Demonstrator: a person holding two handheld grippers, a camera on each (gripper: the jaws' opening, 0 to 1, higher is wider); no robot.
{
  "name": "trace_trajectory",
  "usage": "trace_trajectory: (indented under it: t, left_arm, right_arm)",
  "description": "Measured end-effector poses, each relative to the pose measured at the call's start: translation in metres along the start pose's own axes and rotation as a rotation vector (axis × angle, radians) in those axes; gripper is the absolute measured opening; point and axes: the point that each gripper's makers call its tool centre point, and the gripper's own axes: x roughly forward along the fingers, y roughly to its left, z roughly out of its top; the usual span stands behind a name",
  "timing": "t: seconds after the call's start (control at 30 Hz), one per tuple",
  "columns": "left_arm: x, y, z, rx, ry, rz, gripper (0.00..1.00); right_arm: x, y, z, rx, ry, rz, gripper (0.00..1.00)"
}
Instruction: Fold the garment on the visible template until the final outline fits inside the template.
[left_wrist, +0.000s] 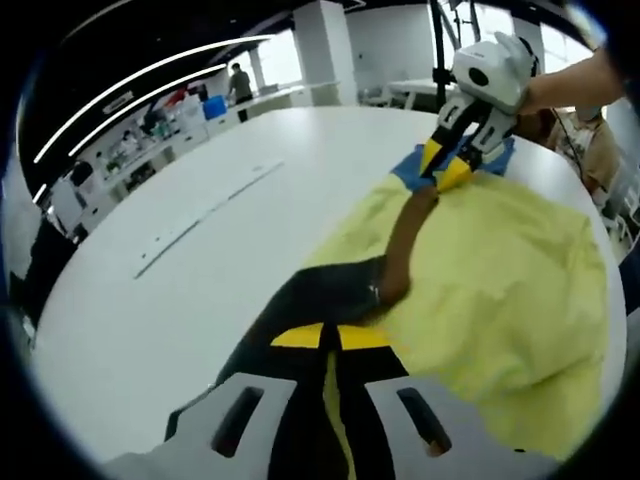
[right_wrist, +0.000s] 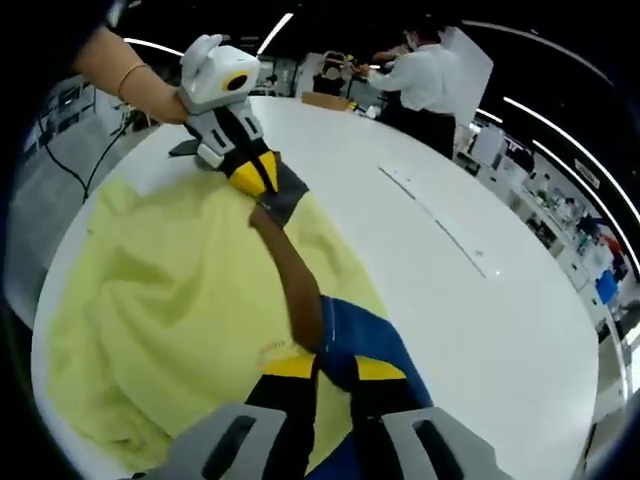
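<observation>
A pale yellow garment (left_wrist: 500, 270) lies spread on a round white table (left_wrist: 200, 160). A brown band (left_wrist: 405, 240) runs along its edge between a black patch (left_wrist: 320, 295) and a blue patch (left_wrist: 410, 168). My left gripper (left_wrist: 330, 335) is shut on the black patch at the garment's near edge. My right gripper (left_wrist: 450, 170), held by a hand, is shut on the blue corner at the far edge. In the right gripper view the yellow garment (right_wrist: 170, 300) spreads left. There my right gripper (right_wrist: 322, 367) pinches the blue patch (right_wrist: 370, 340) beside the brown band (right_wrist: 295, 285), and my left gripper (right_wrist: 258, 175) pinches the dark corner (right_wrist: 290, 190).
A faint line of marks (left_wrist: 210, 210) crosses the bare white tabletop (right_wrist: 480, 300) beside the garment, seen again as the marks (right_wrist: 440, 225). A person in a white shirt (right_wrist: 425, 80) stands beyond the table's far rim. Benches with clutter (left_wrist: 150, 130) line the back wall.
</observation>
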Motion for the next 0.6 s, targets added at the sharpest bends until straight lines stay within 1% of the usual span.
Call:
trace_trajectory:
  t: [0.23, 0.43, 0.53, 0.6]
  left_arm:
    - [-0.003, -0.001, 0.004, -0.021, -0.013, -0.002, 0.0]
    - [-0.008, 0.002, 0.013, -0.042, -0.046, 0.01, 0.0]
    - [-0.01, 0.006, 0.022, -0.055, -0.072, 0.037, 0.0]
    - [-0.012, 0.013, 0.03, -0.073, -0.103, 0.065, 0.0]
  right_arm:
    - [-0.001, -0.004, 0.003, 0.008, -0.008, -0.013, 0.0]
    - [-0.008, -0.009, 0.012, 0.019, -0.033, -0.032, 0.0]
    - [-0.012, -0.014, 0.02, 0.033, -0.054, -0.055, 0.0]
    - [-0.014, -0.019, 0.025, 0.04, -0.07, -0.075, 0.0]
